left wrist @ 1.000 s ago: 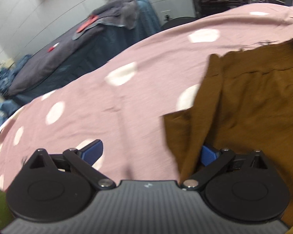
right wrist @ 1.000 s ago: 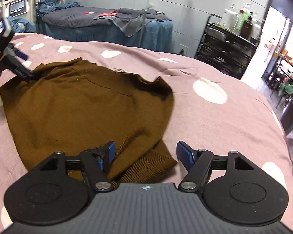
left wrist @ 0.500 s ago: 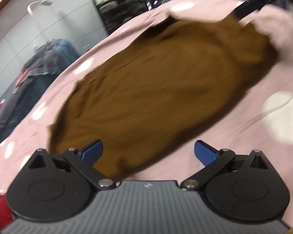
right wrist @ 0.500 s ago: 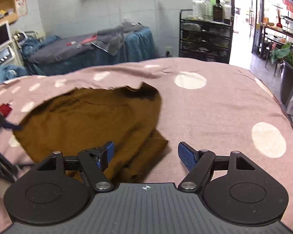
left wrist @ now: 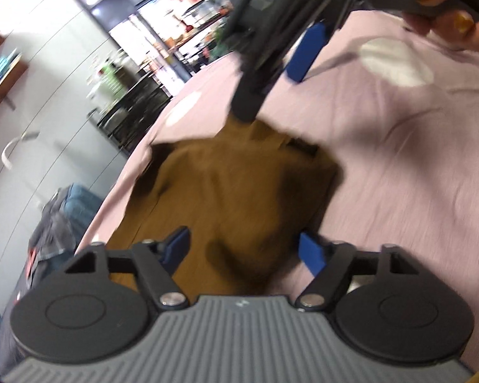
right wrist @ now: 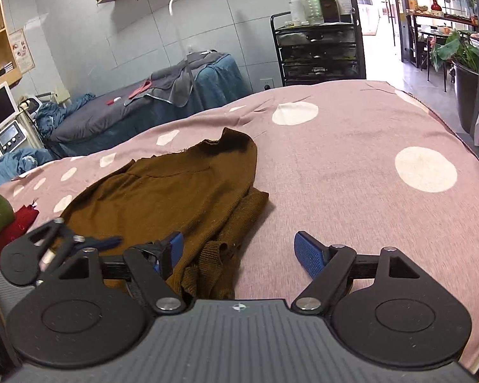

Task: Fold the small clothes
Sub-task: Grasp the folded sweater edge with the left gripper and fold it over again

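Note:
A brown knit garment (right wrist: 163, 191) lies rumpled on the pink, white-dotted bed cover (right wrist: 351, 175), one corner bunched at the near side. My right gripper (right wrist: 239, 250) is open, its left finger over that bunched corner and its right finger over bare cover. My left gripper (left wrist: 242, 249) hovers at the garment's (left wrist: 239, 191) near end with brown cloth lying between its jaws, which are closing; the pads stand apart from the cloth. In the right wrist view its blue fingers (right wrist: 108, 242) show at the left. A blue pad (left wrist: 306, 51) of the right gripper shows above in the blurred left view.
Red and green cloth (right wrist: 6, 223) lies at the cover's left edge. Behind stand a grey-and-blue treatment bed (right wrist: 143, 105), a black trolley (right wrist: 316, 51) with bottles, and a device with a screen (right wrist: 6, 134). The cover drops off at the right edge (right wrist: 456, 134).
My left gripper swept across the garment and rolled, ending close beside the right gripper, and its jaws have narrowed. The right gripper shifted a little, rolled, and stayed open.

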Demonstrator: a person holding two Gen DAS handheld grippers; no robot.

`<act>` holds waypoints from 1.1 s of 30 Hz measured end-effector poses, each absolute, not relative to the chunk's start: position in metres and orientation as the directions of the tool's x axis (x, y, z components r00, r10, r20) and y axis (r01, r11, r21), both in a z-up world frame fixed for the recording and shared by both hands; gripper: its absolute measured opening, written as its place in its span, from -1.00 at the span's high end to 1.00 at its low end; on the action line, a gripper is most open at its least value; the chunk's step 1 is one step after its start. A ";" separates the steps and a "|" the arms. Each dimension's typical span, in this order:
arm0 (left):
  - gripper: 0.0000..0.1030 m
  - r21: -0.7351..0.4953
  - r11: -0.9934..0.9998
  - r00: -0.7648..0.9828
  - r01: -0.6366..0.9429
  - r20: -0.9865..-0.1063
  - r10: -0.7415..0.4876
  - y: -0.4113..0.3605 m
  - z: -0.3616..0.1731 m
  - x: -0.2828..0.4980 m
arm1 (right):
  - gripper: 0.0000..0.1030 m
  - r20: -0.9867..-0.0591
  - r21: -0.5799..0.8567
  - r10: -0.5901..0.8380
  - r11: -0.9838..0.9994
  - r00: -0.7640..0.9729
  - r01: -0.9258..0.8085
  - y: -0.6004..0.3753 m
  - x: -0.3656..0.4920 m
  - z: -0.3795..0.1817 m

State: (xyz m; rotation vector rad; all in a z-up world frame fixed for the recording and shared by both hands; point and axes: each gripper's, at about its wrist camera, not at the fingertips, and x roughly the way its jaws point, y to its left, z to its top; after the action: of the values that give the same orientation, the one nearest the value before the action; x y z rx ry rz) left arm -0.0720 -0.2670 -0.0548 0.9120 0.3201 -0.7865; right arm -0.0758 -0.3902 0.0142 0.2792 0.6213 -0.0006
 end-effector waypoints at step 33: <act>0.52 0.193 0.546 0.500 0.816 -0.708 -0.498 -0.317 -0.051 -0.015 | -1.00 -0.734 0.234 0.186 0.972 0.654 -0.013 -0.386 0.038 0.010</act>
State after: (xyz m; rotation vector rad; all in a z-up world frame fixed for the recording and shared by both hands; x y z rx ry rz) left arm -0.0149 -0.3174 -0.0509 0.5578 0.6430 -0.8455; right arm 0.0380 -0.3863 0.0102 0.2161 0.8529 0.1135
